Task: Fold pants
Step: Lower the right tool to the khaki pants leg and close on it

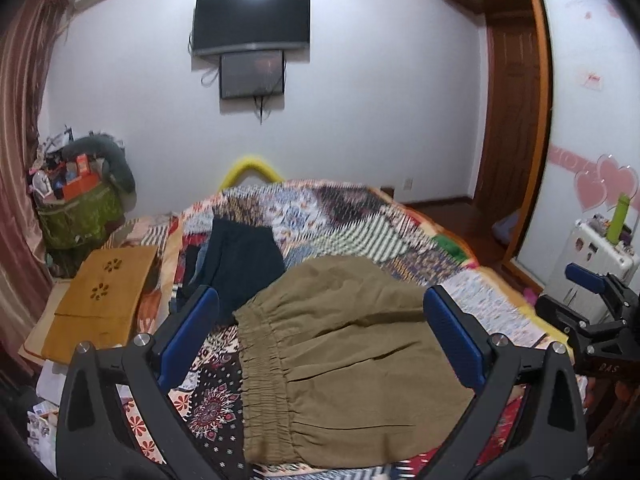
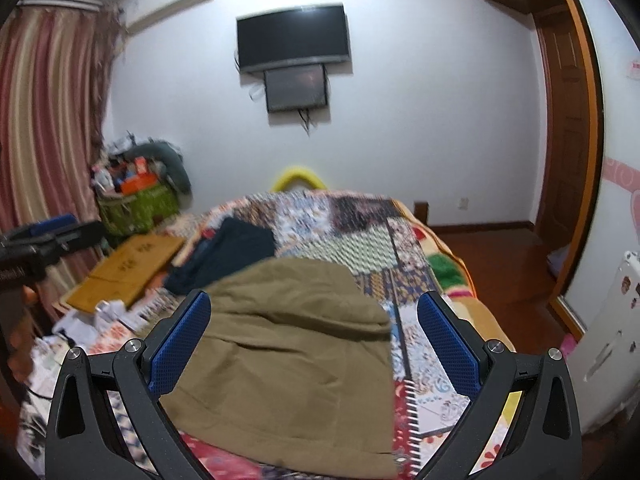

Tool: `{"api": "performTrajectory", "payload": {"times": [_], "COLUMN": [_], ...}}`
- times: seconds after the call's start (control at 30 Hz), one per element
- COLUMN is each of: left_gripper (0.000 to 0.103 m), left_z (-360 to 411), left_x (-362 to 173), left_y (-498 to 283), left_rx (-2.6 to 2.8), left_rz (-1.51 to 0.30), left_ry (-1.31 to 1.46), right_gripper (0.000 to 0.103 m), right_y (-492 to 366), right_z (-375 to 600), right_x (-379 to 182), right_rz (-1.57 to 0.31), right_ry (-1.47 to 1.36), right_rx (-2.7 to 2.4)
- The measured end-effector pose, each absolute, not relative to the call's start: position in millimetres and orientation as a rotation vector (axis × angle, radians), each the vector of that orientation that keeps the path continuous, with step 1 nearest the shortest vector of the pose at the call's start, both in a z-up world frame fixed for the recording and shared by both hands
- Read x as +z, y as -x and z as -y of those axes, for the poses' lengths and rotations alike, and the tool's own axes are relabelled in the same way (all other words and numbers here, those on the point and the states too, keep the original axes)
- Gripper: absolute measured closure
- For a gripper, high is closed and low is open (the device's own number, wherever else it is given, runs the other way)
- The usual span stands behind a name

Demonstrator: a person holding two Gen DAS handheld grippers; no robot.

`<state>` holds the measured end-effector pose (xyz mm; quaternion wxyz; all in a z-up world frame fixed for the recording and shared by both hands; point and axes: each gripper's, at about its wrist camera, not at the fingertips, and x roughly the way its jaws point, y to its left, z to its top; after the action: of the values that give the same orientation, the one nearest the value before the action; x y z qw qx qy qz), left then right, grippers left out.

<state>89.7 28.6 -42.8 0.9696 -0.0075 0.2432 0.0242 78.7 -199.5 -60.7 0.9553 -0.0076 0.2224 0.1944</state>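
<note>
The right tongs (image 2: 314, 344) are hovering wide apart over the olive pants (image 2: 288, 360), gripping nothing. The pants are lying folded on the patchwork bedspread (image 2: 424, 320), with a dark garment (image 2: 228, 252) lying just beyond them. The left tongs (image 2: 44, 236) are showing at the left edge.

The pants (image 1: 352, 344) are matt olive cloth, soft and creased, with a puckered elastic waistband. Under them the quilt (image 1: 360, 216) is printed patchwork cloth. A dark garment (image 1: 240, 264) beside them is matt cloth. Each gripper, left (image 1: 320, 340) and right (image 2: 314, 340), is matt black plastic with shiny metal bolts; its pads (image 2: 180, 344) are blue, rough and dimpled. The board (image 1: 104, 300) looks like matt wood. The TV (image 1: 252, 20) is glossy black. The curtain (image 2: 48, 120) is striped, sheeny cloth.
</note>
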Motion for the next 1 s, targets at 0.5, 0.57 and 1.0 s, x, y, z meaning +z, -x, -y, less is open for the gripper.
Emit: {"api": "performTrajectory", "payload": {"times": [0.5,0.57,1.0], "left_gripper": [0.0,0.0,0.0], "left_z": [-96.7,-103.4,-134.8], "left_x": [-155.4,-169.0,-223.2], "left_y": [-211.4,-223.0,-264.2], "left_rx": [0.133,0.128,0.11], "left_rz": [-0.874,-0.919,-1.1], "left_ry": [0.013,0.012,0.034], "right_gripper": [0.016,0.024,0.053], "right_y": [-182.1,-195.5,-258.6], "right_z": [229.0,228.0,214.5], "right_x": [-157.7,-170.0,-221.4], "right_rz": [-0.817,-0.863,-1.074], "right_ry": [-0.038,-0.041,0.002], "right_rx": [0.382,0.404,0.482]}}
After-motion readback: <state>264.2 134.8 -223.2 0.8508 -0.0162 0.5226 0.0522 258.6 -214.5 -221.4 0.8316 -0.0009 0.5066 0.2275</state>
